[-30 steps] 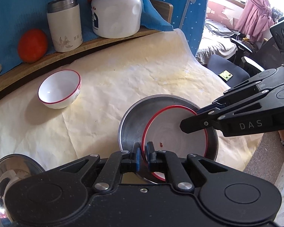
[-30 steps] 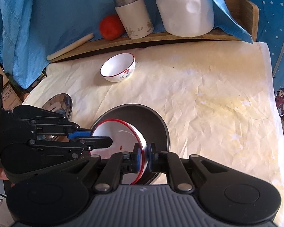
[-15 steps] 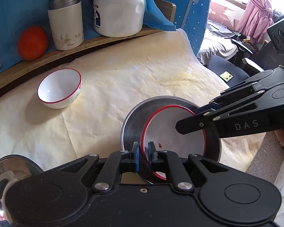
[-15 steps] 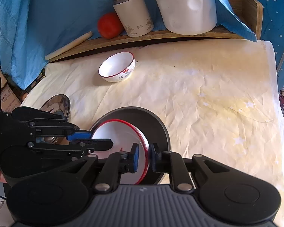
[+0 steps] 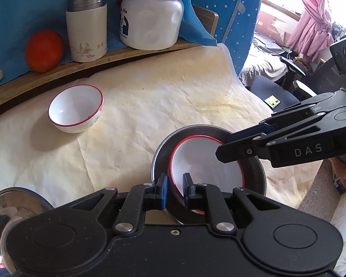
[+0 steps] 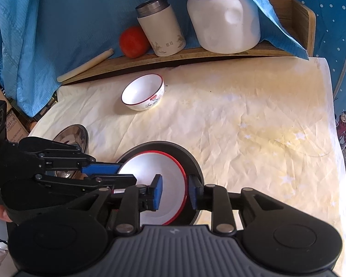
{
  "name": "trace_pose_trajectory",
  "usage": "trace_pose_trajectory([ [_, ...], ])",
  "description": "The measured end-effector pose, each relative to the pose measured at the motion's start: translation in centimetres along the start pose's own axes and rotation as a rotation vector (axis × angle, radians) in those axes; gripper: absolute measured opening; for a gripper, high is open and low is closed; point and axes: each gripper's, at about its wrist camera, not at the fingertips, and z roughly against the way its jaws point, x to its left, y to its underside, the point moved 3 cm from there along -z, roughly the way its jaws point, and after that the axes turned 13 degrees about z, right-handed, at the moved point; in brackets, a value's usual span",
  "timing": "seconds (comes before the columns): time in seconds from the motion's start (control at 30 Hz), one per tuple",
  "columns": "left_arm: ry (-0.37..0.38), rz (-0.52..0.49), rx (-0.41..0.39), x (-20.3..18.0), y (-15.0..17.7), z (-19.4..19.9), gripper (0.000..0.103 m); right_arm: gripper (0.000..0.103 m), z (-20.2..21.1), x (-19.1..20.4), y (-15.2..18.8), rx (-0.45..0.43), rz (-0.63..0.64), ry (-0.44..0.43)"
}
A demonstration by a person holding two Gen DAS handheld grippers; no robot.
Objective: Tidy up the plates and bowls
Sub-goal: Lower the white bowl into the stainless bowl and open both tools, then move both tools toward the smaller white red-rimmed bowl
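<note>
Both grippers are letting go of the red-rimmed plate (image 5: pixel 205 161), which a second ago they were pinching by opposite edges. The left gripper (image 5: pixel 174 190) is opening its jaws narrowly, the rim still between them but no longer pressed; the right gripper (image 6: pixel 174 192) is opening wider, its pads standing clear of the rim. The plate is now resting inside the steel bowl (image 6: pixel 191 159) on the table (image 6: pixel 253 120), so this nesting step looks finished. The white bowl (image 5: pixel 76 108) is still waiting apart, near the shelf.
</note>
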Motion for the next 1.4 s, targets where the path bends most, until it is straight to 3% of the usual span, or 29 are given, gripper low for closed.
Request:
trace_pose_trajectory([
  [0.33,0.035,0.053,-0.059,1.1,-0.6,1.6,0.019,0.045,0.6,0.0,-0.2,-0.036,-0.008,-0.020],
  [0.53,0.014,0.129,-0.128,3.2,-1.8,2.8,0.037,0.056,1.0,-0.1,-0.9,-0.077,-0.010,-0.035],
  [0.6,0.000,0.170,-0.154,4.2,-2.2,3.1,0.053,0.060,1.1,-0.2,-1.2,-0.098,-0.014,-0.037],
  [0.73,-0.026,0.236,-0.187,6.1,-2.9,3.2,0.062,0.071,0.9,-0.5,-1.8,-0.126,-0.028,-0.052],
  [1.0,-0.097,0.396,-0.255,10.5,-4.0,2.7,0.098,0.090,-0.8,-1.5,-3.5,-0.169,-0.069,-0.062],
  [1.23,-0.163,0.491,-0.281,14.0,-4.9,1.6,0.102,0.102,-3.3,-2.3,-5.7,-0.203,-0.098,-0.064],
  [1.4,-0.196,0.512,-0.275,15.3,-5.6,0.7,0.102,0.102,-5.9,-2.7,-8.0,-0.201,-0.091,-0.078],
])
